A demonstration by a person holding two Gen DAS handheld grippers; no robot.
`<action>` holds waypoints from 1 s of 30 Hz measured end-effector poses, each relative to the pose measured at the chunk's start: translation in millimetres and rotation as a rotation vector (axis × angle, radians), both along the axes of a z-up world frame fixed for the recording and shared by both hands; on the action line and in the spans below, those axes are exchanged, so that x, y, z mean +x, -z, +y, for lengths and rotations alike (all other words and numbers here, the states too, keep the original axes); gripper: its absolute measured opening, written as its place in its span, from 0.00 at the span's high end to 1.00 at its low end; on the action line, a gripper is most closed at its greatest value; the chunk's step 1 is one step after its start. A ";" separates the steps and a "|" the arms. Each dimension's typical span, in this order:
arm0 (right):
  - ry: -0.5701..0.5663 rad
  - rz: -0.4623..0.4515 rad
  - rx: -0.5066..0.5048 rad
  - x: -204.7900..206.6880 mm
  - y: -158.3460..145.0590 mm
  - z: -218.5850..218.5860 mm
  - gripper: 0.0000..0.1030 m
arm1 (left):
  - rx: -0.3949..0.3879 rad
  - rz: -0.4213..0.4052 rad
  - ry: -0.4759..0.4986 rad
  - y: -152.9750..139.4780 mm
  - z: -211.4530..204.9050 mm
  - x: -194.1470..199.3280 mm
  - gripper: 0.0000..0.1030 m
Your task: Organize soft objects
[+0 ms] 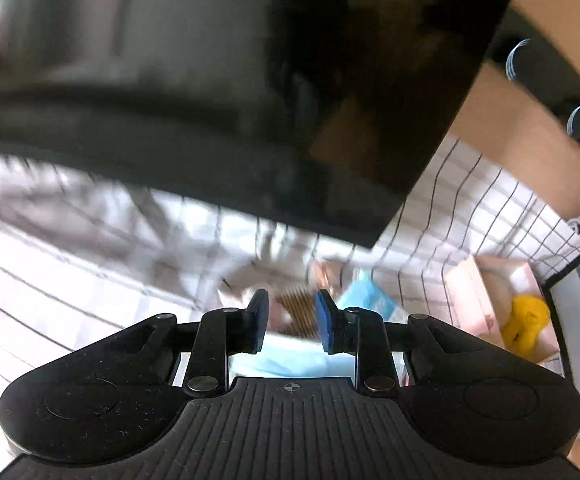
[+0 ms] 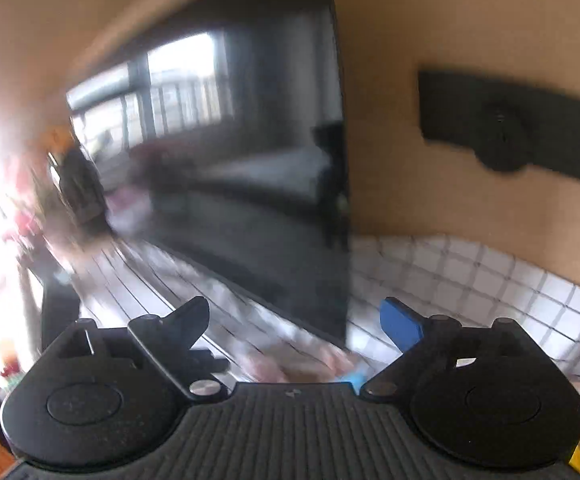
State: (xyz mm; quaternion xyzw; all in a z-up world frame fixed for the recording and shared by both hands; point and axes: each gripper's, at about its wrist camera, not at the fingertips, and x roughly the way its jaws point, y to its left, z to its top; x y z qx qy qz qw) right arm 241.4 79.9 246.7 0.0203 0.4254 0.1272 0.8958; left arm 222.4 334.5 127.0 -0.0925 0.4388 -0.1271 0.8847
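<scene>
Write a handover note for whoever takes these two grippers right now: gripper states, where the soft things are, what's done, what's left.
Left gripper: jaws partly open, nothing gripped.
Right gripper: jaws wide, empty.
Both are lifted above the checked cloth in front of the dark screen.
Soft items: a light blue soft pack and a tan ribbed piece lie loose on the cloth; a yellow soft item sits in the open cardboard box.
Done: apparently only the yellow item is boxed.
Left: likely pick up the loose items; the picture is blurred, so recheck.

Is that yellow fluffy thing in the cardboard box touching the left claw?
Apart. The left wrist view shows the yellow toy lying in the box, well right of the left gripper.
</scene>
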 end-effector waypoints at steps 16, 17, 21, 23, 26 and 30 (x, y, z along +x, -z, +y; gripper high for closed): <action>-0.289 0.367 -0.183 36.5 178.3 38.7 0.31 | -0.053 -0.108 -0.069 23.9 41.7 20.9 0.73; -0.282 0.414 -0.165 42.0 189.1 40.4 0.43 | -0.069 -0.119 -0.071 23.4 45.0 17.9 0.73; -0.271 0.537 -0.117 64.5 221.9 49.0 0.48 | -0.095 -0.128 -0.066 28.2 51.2 6.9 0.73; -0.284 0.580 -0.115 64.4 231.2 55.1 0.59 | -0.104 -0.117 -0.052 32.6 52.5 1.8 0.73; -0.307 0.626 -0.085 55.0 226.9 56.3 0.93 | -0.083 -0.108 -0.025 39.1 53.8 -0.5 0.73; -0.188 0.567 0.039 43.4 187.9 32.1 0.94 | -0.087 -0.093 -0.022 47.4 55.2 1.3 0.73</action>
